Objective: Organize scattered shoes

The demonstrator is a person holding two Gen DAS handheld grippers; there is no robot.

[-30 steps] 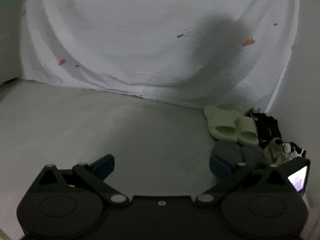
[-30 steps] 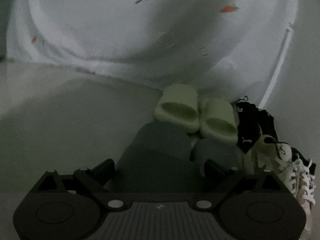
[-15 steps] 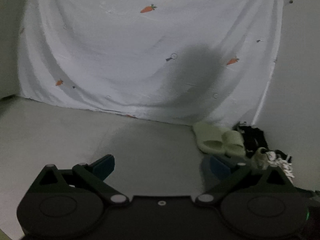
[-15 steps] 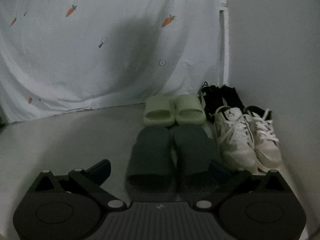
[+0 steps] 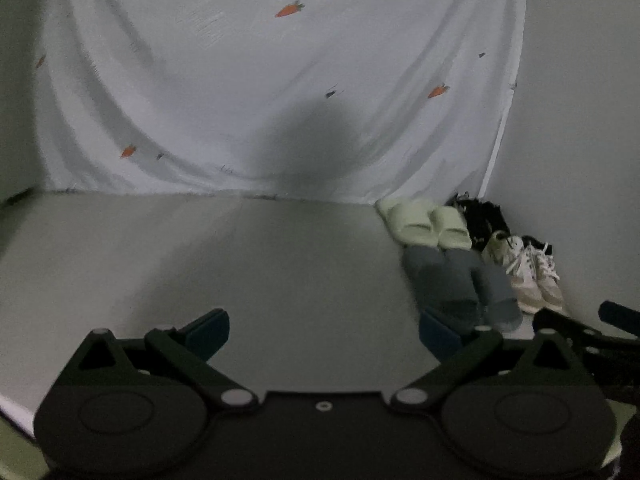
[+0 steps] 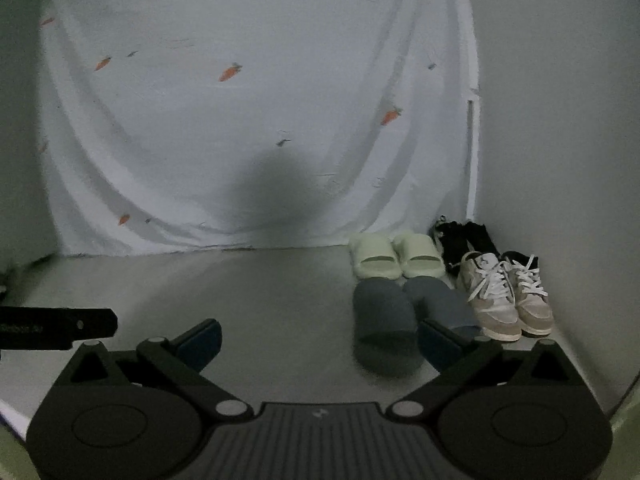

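Note:
Shoes stand in pairs in the right corner of the floor. A pale green slide pair (image 6: 396, 260) (image 5: 424, 226) lies by the sheet, with a dark grey slide pair (image 6: 404, 312) (image 5: 460, 284) in front of it. White sneakers (image 6: 504, 296) (image 5: 524, 272) sit to the right, and black shoes (image 6: 464, 240) (image 5: 484, 220) behind them against the wall. My right gripper (image 6: 320, 338) is open and holds nothing, back from the grey slides. Further left, my left gripper (image 5: 324, 330) is also open and holds nothing.
A white sheet with small carrot prints (image 6: 260, 120) hangs across the back wall, with a dark shadow on it. A plain wall (image 6: 560, 160) closes the right side. Bare grey floor (image 5: 240, 260) stretches left of the shoes. The other gripper's tip (image 6: 60, 326) shows at the left edge.
Both grippers have pulled back and up from the shoes. The right gripper was close over the grey slides; now the slides lie free on the floor in front of it.

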